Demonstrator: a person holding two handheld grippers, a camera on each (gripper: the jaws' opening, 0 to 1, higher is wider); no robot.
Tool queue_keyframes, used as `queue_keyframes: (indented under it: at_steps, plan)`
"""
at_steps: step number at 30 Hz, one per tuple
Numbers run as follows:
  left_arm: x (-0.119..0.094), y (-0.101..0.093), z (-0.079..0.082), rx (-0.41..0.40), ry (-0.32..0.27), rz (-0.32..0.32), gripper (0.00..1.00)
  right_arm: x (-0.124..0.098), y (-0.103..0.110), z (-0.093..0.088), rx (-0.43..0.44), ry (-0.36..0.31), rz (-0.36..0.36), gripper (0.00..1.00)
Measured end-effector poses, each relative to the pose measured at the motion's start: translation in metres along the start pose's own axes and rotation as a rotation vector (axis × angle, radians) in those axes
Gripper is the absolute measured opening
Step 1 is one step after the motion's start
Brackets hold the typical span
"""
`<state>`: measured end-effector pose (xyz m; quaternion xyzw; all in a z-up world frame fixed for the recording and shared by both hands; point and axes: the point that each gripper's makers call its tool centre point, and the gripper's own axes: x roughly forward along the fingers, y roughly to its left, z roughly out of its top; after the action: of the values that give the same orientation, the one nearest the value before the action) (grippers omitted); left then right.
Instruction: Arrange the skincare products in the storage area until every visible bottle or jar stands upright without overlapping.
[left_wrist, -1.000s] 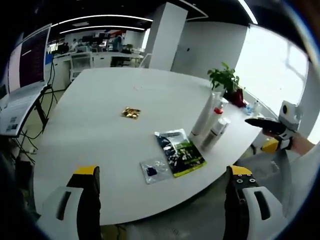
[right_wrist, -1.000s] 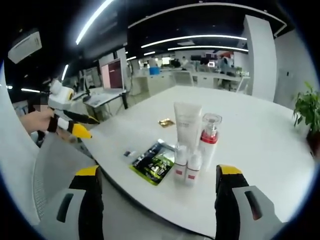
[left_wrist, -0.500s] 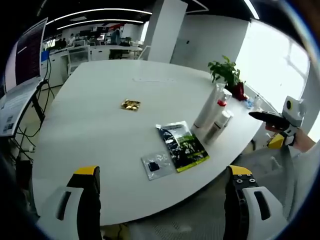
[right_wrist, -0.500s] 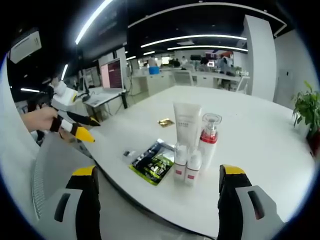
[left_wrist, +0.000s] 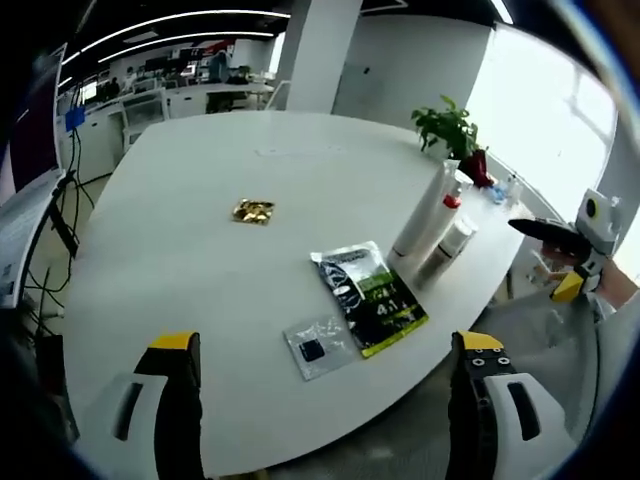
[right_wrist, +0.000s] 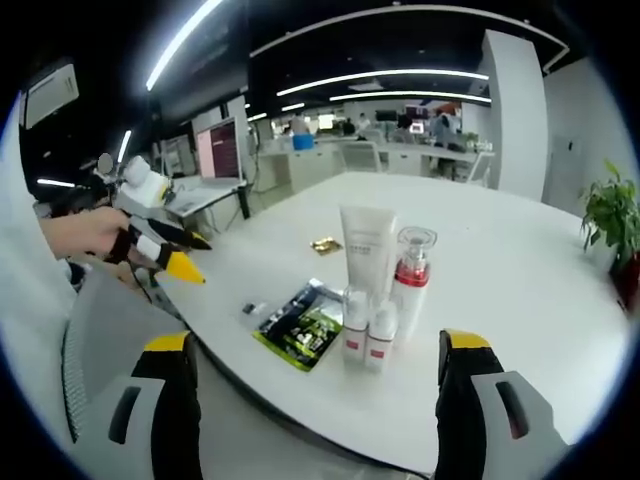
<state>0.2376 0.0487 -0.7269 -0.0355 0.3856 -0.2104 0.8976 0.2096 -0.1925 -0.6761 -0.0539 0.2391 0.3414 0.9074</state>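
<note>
White table (right_wrist: 520, 300) — tube (right_wrist: 365, 245), pump bottle (right_wrist: 410, 275) upright; both hand-held grippers apart, empty.

The surface (right_wrist: 520, 300) looks smooth, white and matt. The green packet (left_wrist: 372, 297) is shiny plastic. The tall tube (right_wrist: 366, 250) looks like smooth white plastic.

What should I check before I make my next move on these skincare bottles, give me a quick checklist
1. Left gripper open and empty: ok.
2. Right gripper open and empty: ok.
3. White tube, red-collared pump bottle and two small bottles upright: ok.
4. Gaps between those bottles: cannot tell, they stand tightly clustered.
5. Green sachet lies flat beside the bottles, apart from them: ok.
6. Both grippers off the table, away from the bottles: ok.
</note>
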Motion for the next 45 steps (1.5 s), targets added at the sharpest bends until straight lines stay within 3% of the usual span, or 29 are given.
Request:
queue_keyframes:
  at_steps: [11,25,31,35,45]
  plan:
    - [0.025,0.017,0.007,0.004,0.048,0.002,0.98,0.001,-0.003,-0.003,0.022,0.013,-0.011,0.99]
    - [0.067,0.042,0.020,0.059,0.138,0.021,0.96,0.003,-0.001,-0.005,-0.041,0.041,-0.031,0.99]
    - [0.074,0.040,0.021,0.095,0.188,-0.001,0.97,0.006,0.005,-0.008,-0.096,0.065,-0.032,0.99]
    - [0.090,0.050,0.029,0.092,0.211,0.008,0.97,0.008,0.009,-0.009,-0.123,0.081,-0.030,0.99]
    - [0.118,0.057,0.043,0.103,0.251,0.017,0.96,0.006,0.001,-0.007,-0.076,0.064,-0.050,0.99]
